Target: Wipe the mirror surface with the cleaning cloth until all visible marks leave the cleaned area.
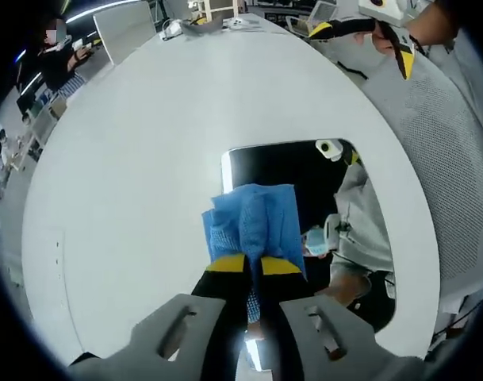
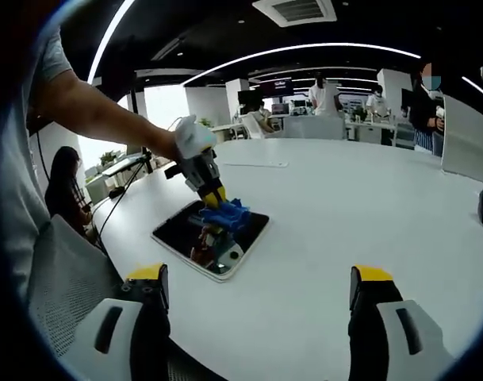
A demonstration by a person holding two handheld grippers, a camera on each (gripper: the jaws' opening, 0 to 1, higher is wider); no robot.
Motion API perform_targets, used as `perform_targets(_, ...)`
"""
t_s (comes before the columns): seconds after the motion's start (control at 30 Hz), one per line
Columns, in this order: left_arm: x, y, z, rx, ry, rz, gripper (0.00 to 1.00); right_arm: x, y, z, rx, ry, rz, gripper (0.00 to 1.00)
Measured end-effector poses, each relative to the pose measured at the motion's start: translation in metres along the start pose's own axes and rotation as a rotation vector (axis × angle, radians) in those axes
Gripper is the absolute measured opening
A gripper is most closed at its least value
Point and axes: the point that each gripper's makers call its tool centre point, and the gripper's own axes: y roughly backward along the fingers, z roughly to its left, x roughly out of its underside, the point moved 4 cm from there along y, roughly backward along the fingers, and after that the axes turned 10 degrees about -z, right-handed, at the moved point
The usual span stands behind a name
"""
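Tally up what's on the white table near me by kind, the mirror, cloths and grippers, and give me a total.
Mirror: 1
Blue cleaning cloth: 1
Grippers: 2, the left gripper shut on the cloth over the mirror, the right gripper open above the table
Total: 4

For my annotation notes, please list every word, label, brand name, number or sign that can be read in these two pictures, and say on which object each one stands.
No text can be read in either view.
The mirror, the blue cleaning cloth and the white table show no print.
The left gripper and right gripper show only yellow and black colour, no letters.
The dark screens on the far wall are too small and blurred to read.
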Motion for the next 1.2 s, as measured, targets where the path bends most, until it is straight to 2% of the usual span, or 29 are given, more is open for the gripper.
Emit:
perform_targets(0.33, 0.001, 0.002, -0.002, -0.018, 0.02, 0.003, 0.0, -0.001, 0.0, 0.0, 0.004, 0.003, -0.001, 0.94)
perform_targets(0.97, 0.033, 0.028, -0.001, -0.034, 0.045, 0.037, 0.0, -0.001, 0.0, 0.0, 0.002, 0.001, -0.004, 0.93)
perform_targets(1.2, 0.034, 0.029, -0.001, -0.036, 0.045, 0.044, 0.0, 0.0, 0.0, 0.0, -0.001, 0.002, -0.004, 0.92)
